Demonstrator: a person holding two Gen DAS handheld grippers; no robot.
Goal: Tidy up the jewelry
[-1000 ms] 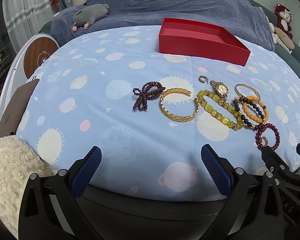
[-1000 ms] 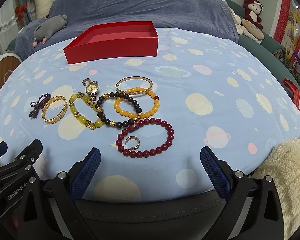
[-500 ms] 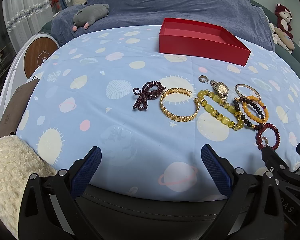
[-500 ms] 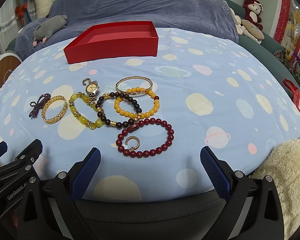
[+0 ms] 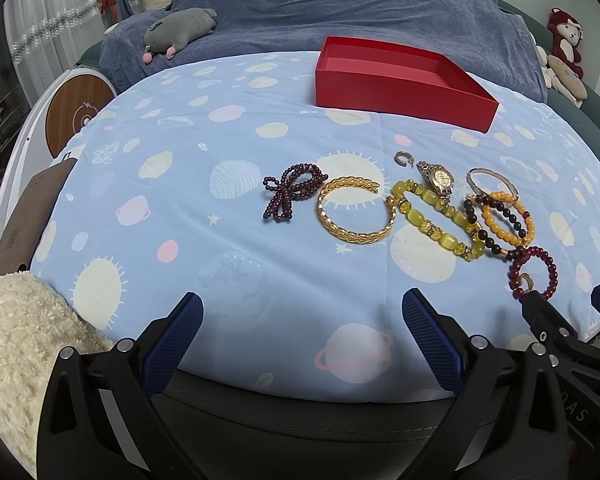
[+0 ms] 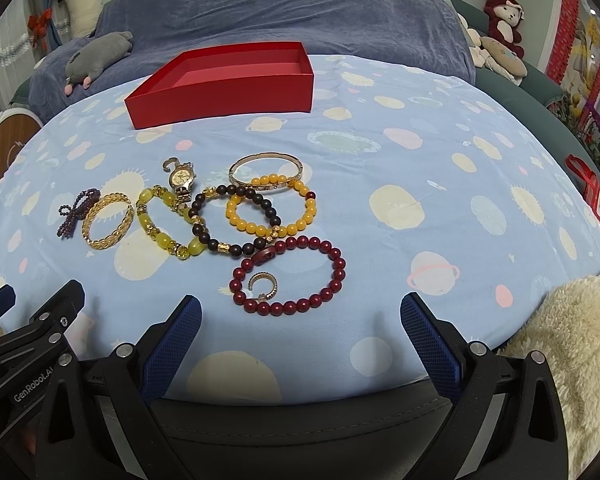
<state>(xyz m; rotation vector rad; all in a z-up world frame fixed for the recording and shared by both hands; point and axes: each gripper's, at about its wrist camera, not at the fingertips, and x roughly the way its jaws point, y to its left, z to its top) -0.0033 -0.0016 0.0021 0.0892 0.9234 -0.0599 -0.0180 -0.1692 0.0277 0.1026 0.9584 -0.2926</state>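
Left wrist view first: the left gripper (image 5: 302,322) has its blue-padded jaws spread wide with nothing between them, hovering over the planet-print blue cloth (image 5: 180,208) at the bottom of the frame. Straight ahead, a little right of the jaw gap, lie the dark purple bead bow (image 5: 290,194) and the open gold chain-link bangle (image 5: 352,210), just beside each other at mid-frame. The rest of the jewelry trails off to the right edge: a yellow-green glass bead bracelet (image 5: 436,222), a small gold-faced wristwatch (image 5: 438,180), and a dark red round-bead bracelet (image 5: 534,270) at lower right, close to the other tool's black body. The shallow red cardboard box (image 5: 400,84), empty, sits at upper centre, well beyond the pieces.

Right wrist view: the right gripper (image 6: 300,320) is likewise wide open and holds nothing. The dark red round-bead bracelet (image 6: 290,276) lies directly before its jaws, slightly left of the gap's middle, flat on the cloth, with a small gold open ring (image 6: 262,286) inside its loop. The orange bead bracelet (image 6: 272,210) and the thin rose-gold bangle (image 6: 266,172) overlap further up. The box (image 6: 224,84) stands at upper left-centre.

By my reading, the red bracelet and ring fall to the right tool, the bow and gold bangle to the left.
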